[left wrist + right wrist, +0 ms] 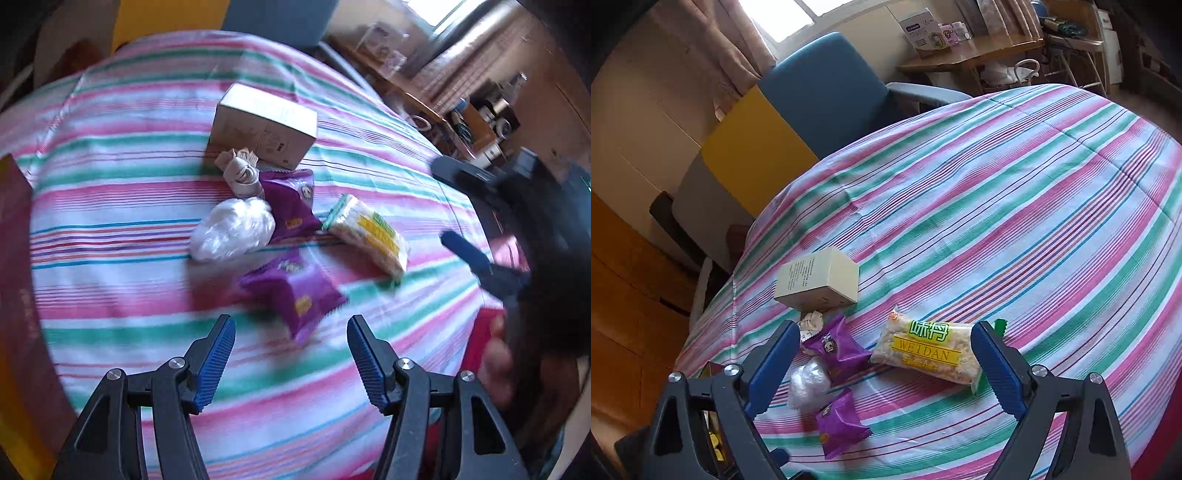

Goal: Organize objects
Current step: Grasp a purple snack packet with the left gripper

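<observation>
My left hand-held gripper (291, 354) is open and empty; the nearer purple snack packet (291, 295) lies on the striped tablecloth (110, 236) just ahead between its fingers, long axis diagonal. My right hand-held gripper (886, 363), also open, faces the Weidan packet (925, 350).

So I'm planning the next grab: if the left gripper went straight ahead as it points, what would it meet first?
Probably the nearer purple snack packet, lying on the striped cloth just beyond the open left gripper; depth is uncertain.
</observation>
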